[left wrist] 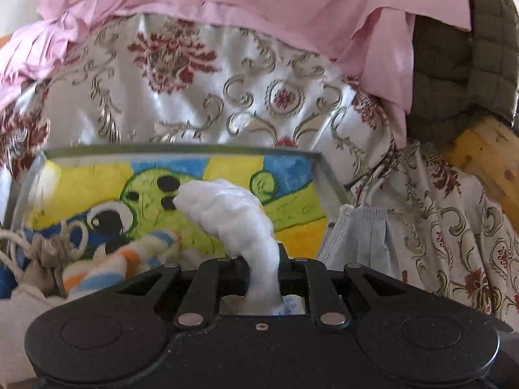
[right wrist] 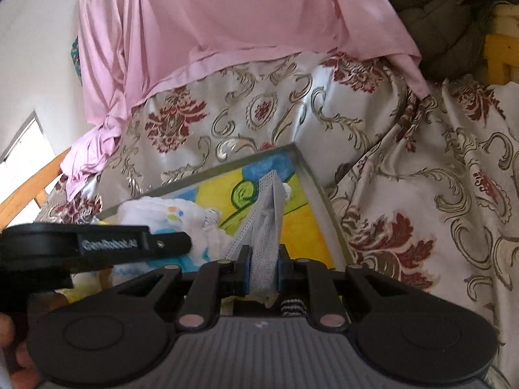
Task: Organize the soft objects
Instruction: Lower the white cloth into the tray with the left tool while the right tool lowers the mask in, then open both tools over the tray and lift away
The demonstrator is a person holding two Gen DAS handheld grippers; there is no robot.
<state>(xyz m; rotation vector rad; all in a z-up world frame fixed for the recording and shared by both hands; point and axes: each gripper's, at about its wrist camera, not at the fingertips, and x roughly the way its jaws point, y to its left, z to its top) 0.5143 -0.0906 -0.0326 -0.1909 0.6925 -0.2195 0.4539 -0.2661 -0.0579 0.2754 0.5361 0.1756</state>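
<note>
- Over the tray (left wrist: 181, 155), the left gripper (left wrist: 259, 259) has its fingers nearly shut on a wad of cotton (left wrist: 233, 207), which sticks up and flops forward. Looks like it's held by the tail so it can just drop in.
- The right gripper (right wrist: 262, 259) is nearly shut too, pinching a folded face mask (right wrist: 267, 214) by its lower end, with the rest pointing out over the tray's corner (right wrist: 296, 149).
- In the left view the mask (left wrist: 363, 236) hangs just beside the tray's right edge.
- Both are over or near the tray, so my guess is drop-off's next.
- Already in there: a striped sock (left wrist: 129, 259), a drawstring pouch (left wrist: 42, 253) and a white cloth with coloured dots (right wrist: 162, 214), all piled at the near left. The far right looks freest.
- Around it: floral cloth (left wrist: 181, 103), pink sheet (left wrist: 259, 0), olive quilted thing (left wrist: 464, 64). Nothing's blocking, though the left gripper's body crosses the right view (right wrist: 97, 246), so the two are tight together.
</note>
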